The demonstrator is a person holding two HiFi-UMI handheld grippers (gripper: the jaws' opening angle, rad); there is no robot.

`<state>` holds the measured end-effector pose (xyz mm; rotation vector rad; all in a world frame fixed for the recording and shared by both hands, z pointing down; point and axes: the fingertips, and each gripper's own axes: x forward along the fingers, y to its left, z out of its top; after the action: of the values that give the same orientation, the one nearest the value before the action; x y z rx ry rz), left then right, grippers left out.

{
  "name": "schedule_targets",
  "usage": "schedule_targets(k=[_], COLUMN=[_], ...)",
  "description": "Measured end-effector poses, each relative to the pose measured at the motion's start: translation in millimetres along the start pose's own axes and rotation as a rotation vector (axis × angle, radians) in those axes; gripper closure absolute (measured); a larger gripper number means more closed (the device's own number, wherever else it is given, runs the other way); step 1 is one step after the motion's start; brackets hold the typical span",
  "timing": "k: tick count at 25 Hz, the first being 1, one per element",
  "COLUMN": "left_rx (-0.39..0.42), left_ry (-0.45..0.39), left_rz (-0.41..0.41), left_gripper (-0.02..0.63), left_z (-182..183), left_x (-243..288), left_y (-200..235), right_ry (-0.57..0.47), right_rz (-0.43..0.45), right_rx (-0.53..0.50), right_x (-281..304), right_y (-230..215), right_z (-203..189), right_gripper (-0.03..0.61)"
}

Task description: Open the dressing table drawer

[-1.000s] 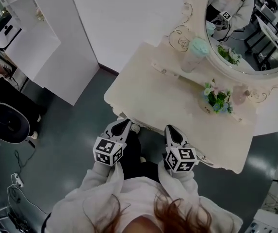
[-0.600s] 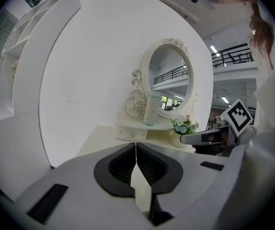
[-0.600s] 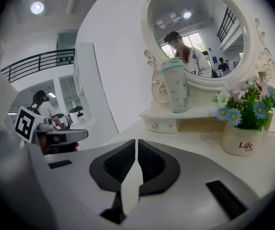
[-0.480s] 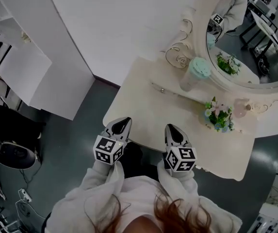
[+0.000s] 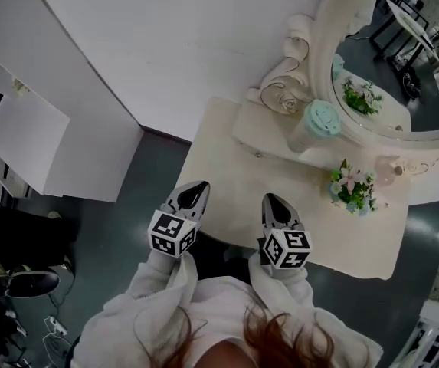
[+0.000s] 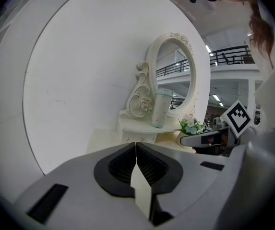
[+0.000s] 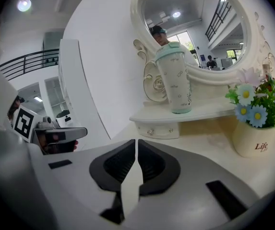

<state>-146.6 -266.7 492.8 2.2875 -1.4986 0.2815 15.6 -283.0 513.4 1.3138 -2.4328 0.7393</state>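
Both grippers have edged forward to the dressing table (image 5: 227, 148), left gripper (image 5: 195, 188) and right gripper (image 5: 272, 200) pressed together on nothing, its little drawer (image 7: 157, 130) ahead under the cup (image 7: 173, 80).

The one word that can be read is "Life", written in dark slanted script on the front of the cream flower pot (image 7: 253, 140), which stands on the worktop (image 7: 209, 140). The mint-lidded tumbler (image 7: 174, 83) on the small shelf carries a scattered small print, too fine to read. The cube on the left gripper (image 5: 201, 185) and the cube on the right gripper (image 5: 268, 198) bear square black-and-white coded markers, patterns without letters or numbers.
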Motion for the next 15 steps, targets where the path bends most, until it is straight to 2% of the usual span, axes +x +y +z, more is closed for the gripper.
schedule_targets(k=[15], left_rx=[0.063], left_ry=[0.062], left_rz=[-0.125], left_gripper=[0.594], left_z=[9], left_x=[42], left_y=[36], right_ry=[-0.016], right_rz=[-0.137], right_rx=[0.066], right_x=[41], right_y=[-8], right_z=[1], right_gripper=[0.535])
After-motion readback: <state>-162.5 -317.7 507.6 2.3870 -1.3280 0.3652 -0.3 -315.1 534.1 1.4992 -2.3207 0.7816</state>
